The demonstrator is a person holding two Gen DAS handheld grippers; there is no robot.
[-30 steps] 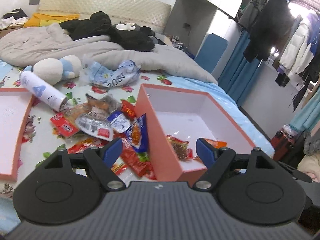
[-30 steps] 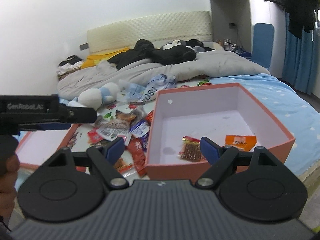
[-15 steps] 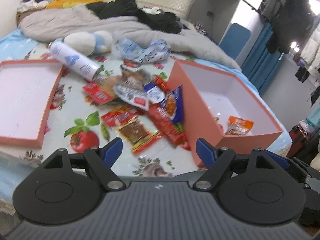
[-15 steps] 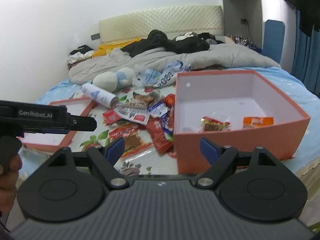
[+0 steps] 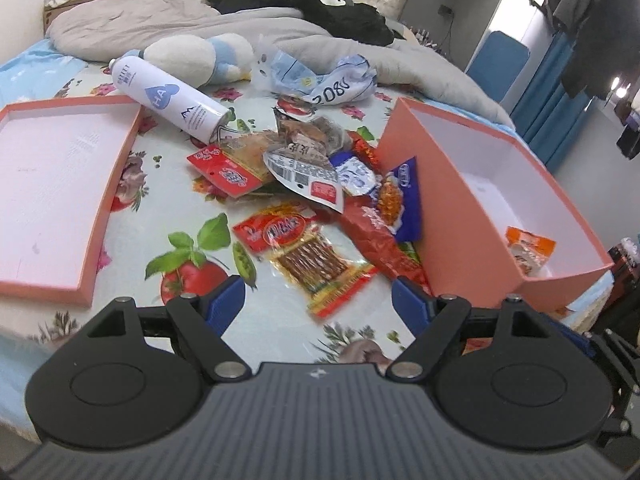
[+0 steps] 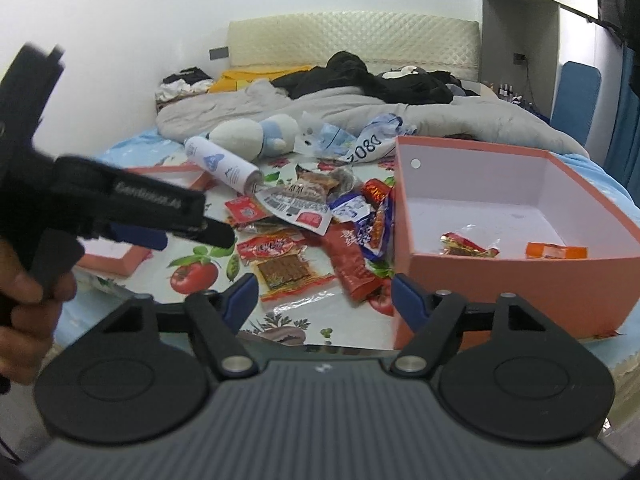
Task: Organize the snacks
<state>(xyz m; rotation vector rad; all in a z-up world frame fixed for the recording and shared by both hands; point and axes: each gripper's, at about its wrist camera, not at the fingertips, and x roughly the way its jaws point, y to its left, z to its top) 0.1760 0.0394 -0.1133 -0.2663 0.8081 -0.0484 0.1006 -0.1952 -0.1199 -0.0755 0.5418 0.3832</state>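
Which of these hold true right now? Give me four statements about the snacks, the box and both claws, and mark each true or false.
1. The left claw is open and holds nothing. True.
2. The orange box has no snacks in it. False: two packets lie inside, an orange packet among them.
3. The white spray can lies on its side. True.
4. The right claw grips the red-topped jerky packet. False: it is open, and the packet lies on the bed.

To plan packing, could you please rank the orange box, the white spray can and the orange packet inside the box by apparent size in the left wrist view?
1. orange box
2. white spray can
3. orange packet
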